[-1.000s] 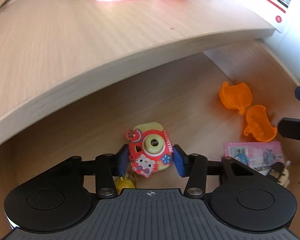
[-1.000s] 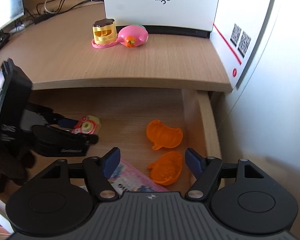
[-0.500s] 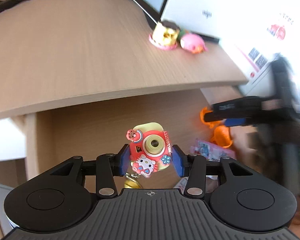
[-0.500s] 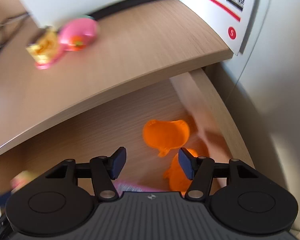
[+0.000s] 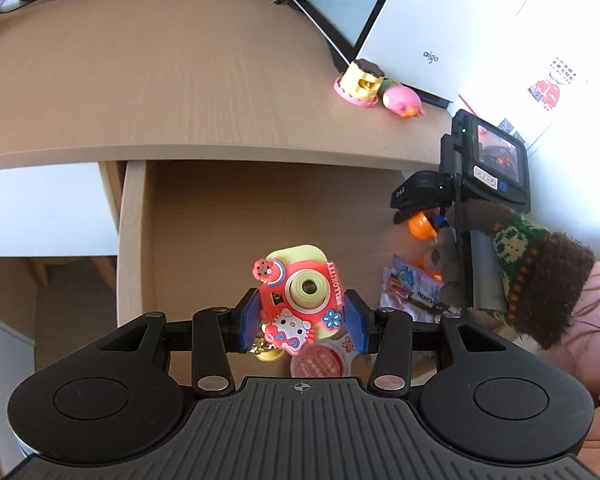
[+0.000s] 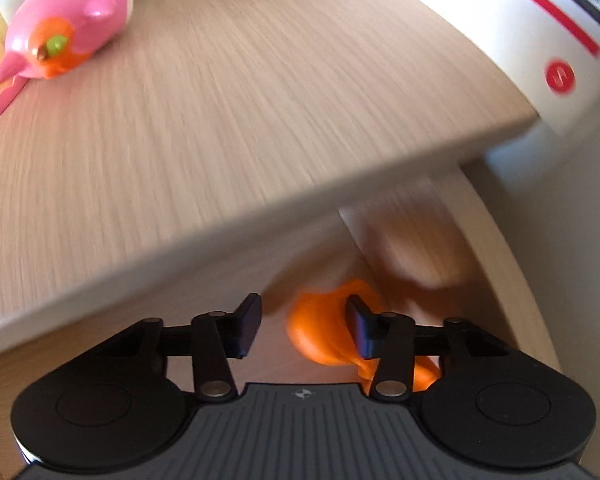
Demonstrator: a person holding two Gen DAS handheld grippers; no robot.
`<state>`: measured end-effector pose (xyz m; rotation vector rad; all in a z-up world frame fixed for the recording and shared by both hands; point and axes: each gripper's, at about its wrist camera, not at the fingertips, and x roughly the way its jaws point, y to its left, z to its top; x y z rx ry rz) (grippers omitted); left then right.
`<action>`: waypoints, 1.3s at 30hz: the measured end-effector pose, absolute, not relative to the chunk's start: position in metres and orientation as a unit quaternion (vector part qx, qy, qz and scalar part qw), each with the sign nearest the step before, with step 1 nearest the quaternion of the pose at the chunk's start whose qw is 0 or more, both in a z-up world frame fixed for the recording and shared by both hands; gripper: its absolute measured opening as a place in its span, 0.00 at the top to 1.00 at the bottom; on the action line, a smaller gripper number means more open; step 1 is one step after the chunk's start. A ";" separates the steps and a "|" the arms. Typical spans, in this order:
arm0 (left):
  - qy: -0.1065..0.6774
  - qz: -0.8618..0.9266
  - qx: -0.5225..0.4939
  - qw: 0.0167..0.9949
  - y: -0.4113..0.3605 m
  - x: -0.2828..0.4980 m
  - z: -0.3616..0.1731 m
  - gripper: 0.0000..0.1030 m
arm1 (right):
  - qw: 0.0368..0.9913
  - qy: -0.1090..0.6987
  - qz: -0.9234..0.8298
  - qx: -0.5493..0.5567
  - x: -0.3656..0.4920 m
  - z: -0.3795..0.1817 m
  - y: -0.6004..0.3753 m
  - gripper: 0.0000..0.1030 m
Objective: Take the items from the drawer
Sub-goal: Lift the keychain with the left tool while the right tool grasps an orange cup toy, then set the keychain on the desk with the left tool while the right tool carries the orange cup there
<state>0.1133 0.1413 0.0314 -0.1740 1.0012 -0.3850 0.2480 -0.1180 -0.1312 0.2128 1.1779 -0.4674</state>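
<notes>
Since the earlier frames the left tool (image 5: pixel 302 322) has lifted the toy camera (image 5: pixel 300 292) clear of the drawer (image 5: pixel 130 240), and the right tool (image 6: pixel 303 326) has dropped toward the drawer's right rear corner, its jaws having just been closing.

The left tool's pads pinch the toy camera by its two sides; the toy hangs above the drawer floor, lens facing up toward the wrist view.

The right tool's jaws stand partly spread. The orange shell (image 6: pixel 324 328), blurred, lies on the drawer floor just off-centre toward the right-hand pad (image 6: pixel 360 330), which overlaps it in the picture; the other pad stands clear of it. Contact cannot be confirmed.

Judgement: the right tool is the nearer to the shell and needs a small shift rightward to straddle it. The worktop (image 6: pixel 220 120) edge overhangs close above, leaving little headroom for withdrawal.
</notes>
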 end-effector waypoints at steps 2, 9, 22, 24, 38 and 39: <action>0.467 -0.188 -0.082 0.860 0.142 0.111 0.036 0.53 | 0.806 0.546 -0.211 0.089 0.249 -0.129 -0.118 0.84; 0.470 -0.223 -0.104 0.847 0.137 0.111 0.029 0.53 | 0.827 0.529 -0.132 0.141 0.203 -0.092 -0.121 0.89; 0.472 -0.263 -0.105 0.835 0.119 0.101 0.019 0.53 | 0.903 0.427 -0.019 0.048 0.079 -0.001 -0.103 0.89; 0.470 -0.263 -0.104 0.836 0.116 0.103 0.021 0.53 | 0.910 0.415 -0.002 0.024 0.079 0.007 -0.097 0.89; 0.356 -0.240 -0.062 0.901 0.050 0.262 0.059 0.52 | 0.924 0.380 0.045 0.008 0.101 0.024 -0.076 0.89; 0.363 -0.232 -0.052 0.901 0.045 0.271 0.053 0.52 | 0.924 0.380 0.041 0.007 0.105 0.025 -0.078 0.89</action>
